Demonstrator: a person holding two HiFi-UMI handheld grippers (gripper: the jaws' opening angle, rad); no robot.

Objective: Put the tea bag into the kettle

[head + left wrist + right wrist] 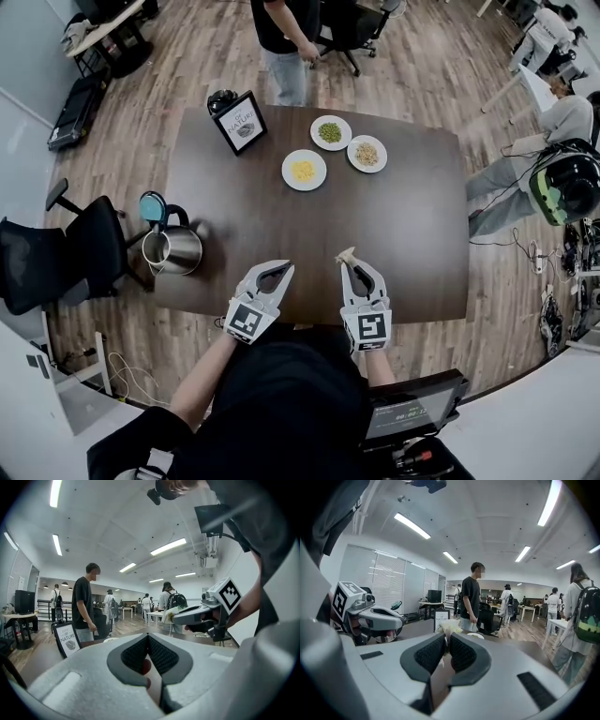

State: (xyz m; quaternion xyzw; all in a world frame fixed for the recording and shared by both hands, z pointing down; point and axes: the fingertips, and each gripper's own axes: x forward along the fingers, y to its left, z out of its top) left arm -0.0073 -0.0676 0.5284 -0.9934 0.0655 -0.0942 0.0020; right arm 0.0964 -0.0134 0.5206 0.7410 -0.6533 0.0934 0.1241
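In the head view my right gripper (351, 262) hovers over the near edge of the dark table (403, 234), shut on a small pale tea bag (346, 253) that sticks out past its tips. The right gripper view shows the tea bag (449, 628) pinched between the dark pads. The steel kettle (173, 247) stands at the table's left edge with its teal lid (153, 207) flipped up, well left of both grippers. My left gripper (279, 270) is beside the right one, between it and the kettle, shut and holding nothing (148, 638).
At the table's far side are a framed sign (241, 122) and three small plates of food (304, 170) (331, 132) (367, 154). A person (286, 47) stands behind the table. A black office chair (56, 253) is next to the kettle's corner.
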